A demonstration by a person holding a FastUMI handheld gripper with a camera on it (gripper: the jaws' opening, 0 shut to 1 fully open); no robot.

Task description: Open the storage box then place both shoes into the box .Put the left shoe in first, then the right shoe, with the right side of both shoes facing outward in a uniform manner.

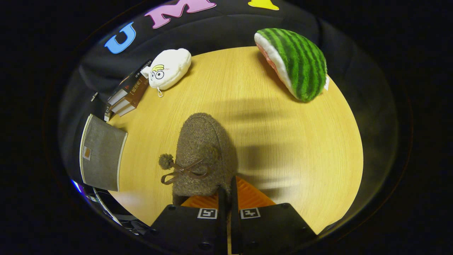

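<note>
The gripper (226,193) has its fingers pressed nearly together on the rear edge of the brown fuzzy shoe (203,156), pinching the thin heel rim so the shoe can hang toe-forward above the round wooden table (300,148). A grey box (102,156) sits at the table's left edge, likely where the shoe goes.

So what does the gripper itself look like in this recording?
The gripper has two blocky black housings side by side, each with a small square black-and-white marker on top and screw holes near the corners. Two thin flat fingers run forward from them, nearly touching.
</note>
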